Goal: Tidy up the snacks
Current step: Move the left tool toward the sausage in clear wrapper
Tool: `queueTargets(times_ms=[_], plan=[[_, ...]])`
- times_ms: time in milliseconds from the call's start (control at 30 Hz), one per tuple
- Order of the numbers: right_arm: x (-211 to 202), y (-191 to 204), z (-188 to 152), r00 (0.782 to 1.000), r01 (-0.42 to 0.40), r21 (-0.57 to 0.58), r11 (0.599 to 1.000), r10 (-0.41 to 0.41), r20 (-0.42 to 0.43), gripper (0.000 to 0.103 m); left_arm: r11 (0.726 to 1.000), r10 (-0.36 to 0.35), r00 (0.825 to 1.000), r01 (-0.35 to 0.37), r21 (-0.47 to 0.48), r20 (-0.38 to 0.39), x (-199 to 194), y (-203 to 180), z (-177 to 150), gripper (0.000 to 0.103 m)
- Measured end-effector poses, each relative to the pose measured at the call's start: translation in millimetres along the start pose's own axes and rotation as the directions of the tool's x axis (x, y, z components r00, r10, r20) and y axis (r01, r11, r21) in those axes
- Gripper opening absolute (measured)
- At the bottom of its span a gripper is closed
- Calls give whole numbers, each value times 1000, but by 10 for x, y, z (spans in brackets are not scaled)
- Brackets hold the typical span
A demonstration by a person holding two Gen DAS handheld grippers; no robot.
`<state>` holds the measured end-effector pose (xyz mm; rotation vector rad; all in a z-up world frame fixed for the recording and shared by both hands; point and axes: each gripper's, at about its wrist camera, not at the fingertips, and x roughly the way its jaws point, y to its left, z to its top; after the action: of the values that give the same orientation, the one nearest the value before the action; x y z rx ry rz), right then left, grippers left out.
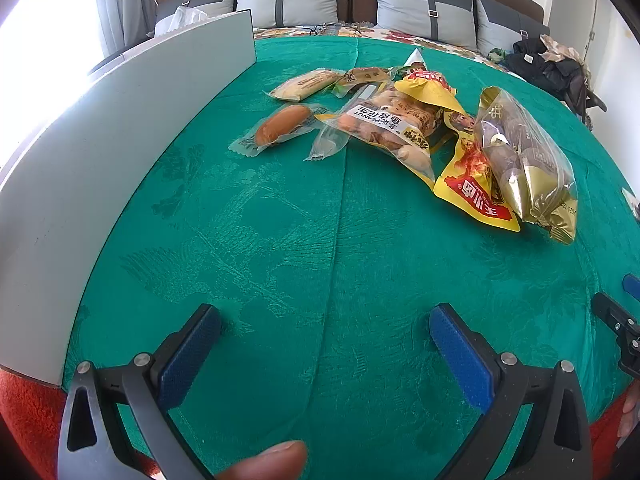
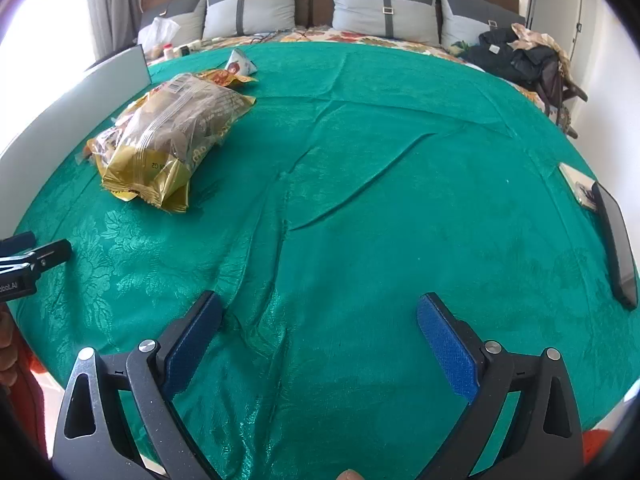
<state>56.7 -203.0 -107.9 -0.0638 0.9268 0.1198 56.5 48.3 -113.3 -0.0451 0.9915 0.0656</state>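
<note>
Left wrist view: left gripper (image 1: 325, 334) spread wide, empty, over the green cloth (image 1: 280, 240). Snack pile ahead: peanut bag (image 1: 394, 126), yellow pouch (image 1: 472, 184), gold bag (image 1: 524, 160), wrapped bun (image 1: 280, 124). White board (image 1: 120, 152) at left.

Right wrist view: right gripper (image 2: 318, 328) also spread, empty. Gold bag (image 2: 176, 128) far left; dark flat device (image 2: 616, 240) at right edge.

The clear peanut bag (image 1: 394, 128), seen upside down in the left wrist view, reads "PEANUT" beside Chinese characters. The yellow pouch (image 1: 472, 192) to its right carries large white Chinese characters on a red band. In the right wrist view, the gold bag (image 2: 168, 136) shows "G2" near its near end.
</note>
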Motion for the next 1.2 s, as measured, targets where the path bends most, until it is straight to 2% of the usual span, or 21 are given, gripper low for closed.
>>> queueTargets(times_ms=[967,1200], plan=[[13,-14,39,1000,-1,7,1000,1,-3,101,1000,-12,1000,12,20,-7,15,-8,7,103],[13,-14,40,1000,-1,7,1000,1,-2,101,999,-23,1000,22,40,19,8,-4,-20,103]])
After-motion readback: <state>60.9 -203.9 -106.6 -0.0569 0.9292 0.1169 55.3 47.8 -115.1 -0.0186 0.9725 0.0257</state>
